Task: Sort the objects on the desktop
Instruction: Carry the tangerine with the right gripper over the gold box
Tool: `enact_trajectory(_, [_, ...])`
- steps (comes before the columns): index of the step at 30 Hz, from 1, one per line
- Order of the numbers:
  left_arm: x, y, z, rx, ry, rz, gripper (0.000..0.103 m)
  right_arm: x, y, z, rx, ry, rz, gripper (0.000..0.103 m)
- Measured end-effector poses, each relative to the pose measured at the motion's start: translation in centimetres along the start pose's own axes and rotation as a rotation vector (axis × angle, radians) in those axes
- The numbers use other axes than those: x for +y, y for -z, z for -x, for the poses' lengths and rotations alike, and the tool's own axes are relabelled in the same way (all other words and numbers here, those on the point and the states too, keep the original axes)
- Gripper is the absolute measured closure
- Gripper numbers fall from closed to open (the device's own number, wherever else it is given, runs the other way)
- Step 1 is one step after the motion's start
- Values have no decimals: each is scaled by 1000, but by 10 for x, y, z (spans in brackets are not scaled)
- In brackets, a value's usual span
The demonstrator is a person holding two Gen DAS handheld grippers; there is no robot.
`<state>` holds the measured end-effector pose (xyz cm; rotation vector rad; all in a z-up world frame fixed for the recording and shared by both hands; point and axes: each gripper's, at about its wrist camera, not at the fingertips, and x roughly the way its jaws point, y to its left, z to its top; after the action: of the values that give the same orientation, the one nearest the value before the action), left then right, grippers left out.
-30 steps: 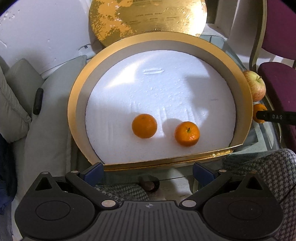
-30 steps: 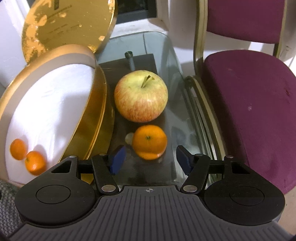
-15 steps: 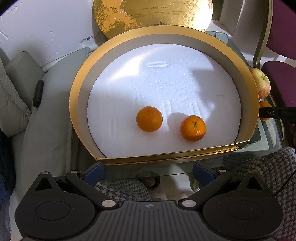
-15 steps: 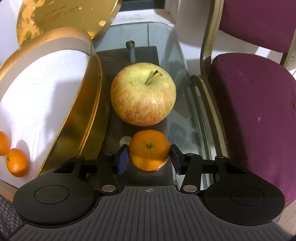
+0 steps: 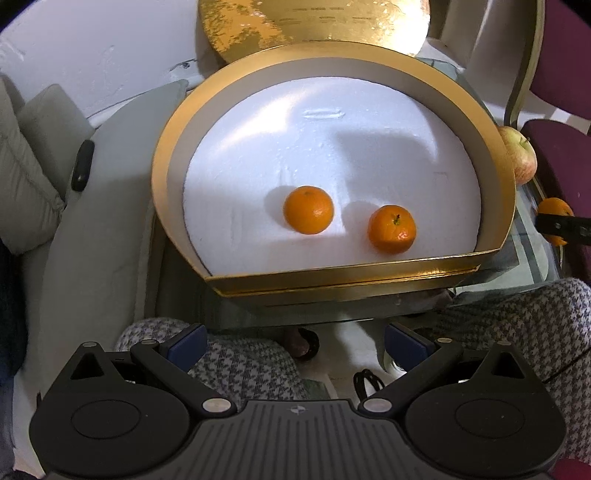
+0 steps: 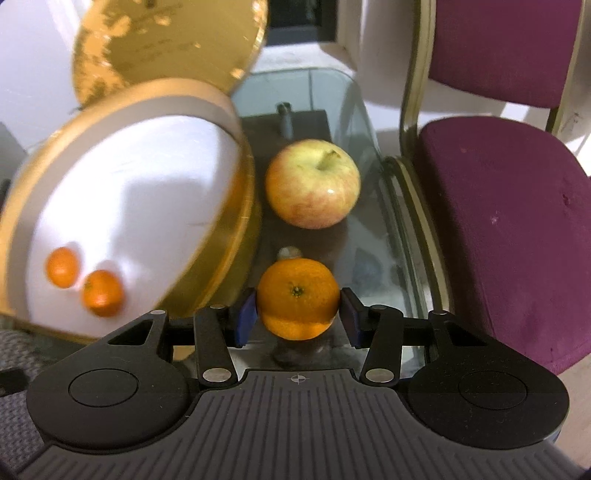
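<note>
My right gripper (image 6: 297, 317) is shut on a tangerine (image 6: 297, 297) and holds it above the glass table (image 6: 373, 236), just right of the gold box. A red-yellow apple (image 6: 312, 183) sits on the table beyond it. The gold-rimmed box (image 5: 495, 177) has a white foam floor with two tangerines, one at the middle (image 5: 308, 209) and one to its right (image 5: 392, 229). My left gripper (image 5: 294, 342) is open and empty, held back from the box's near wall. The held tangerine (image 5: 554, 210) and apple (image 5: 521, 158) show at the right edge of the left wrist view.
The box's gold lid (image 5: 314, 26) leans upright behind the box. A purple chair (image 6: 509, 206) stands right of the table. Grey cushions (image 5: 37, 177) lie left of the box. Houndstooth-clad knees (image 5: 517, 332) are below the table's near edge.
My right gripper closed on the tangerine and has lifted it off the table and pulled back. My left gripper has drawn back from the box, still open.
</note>
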<state>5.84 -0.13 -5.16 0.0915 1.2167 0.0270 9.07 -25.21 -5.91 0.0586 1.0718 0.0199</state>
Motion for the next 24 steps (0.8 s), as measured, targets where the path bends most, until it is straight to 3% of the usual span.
enact_trajectory(13, [30, 7, 12, -42, 13, 85, 1, 58, -5, 59, -96, -85, 95, 54])
enact_trajectory(24, [56, 3, 0, -29, -9, 141, 1, 108, -21, 30, -60, -120, 181, 54])
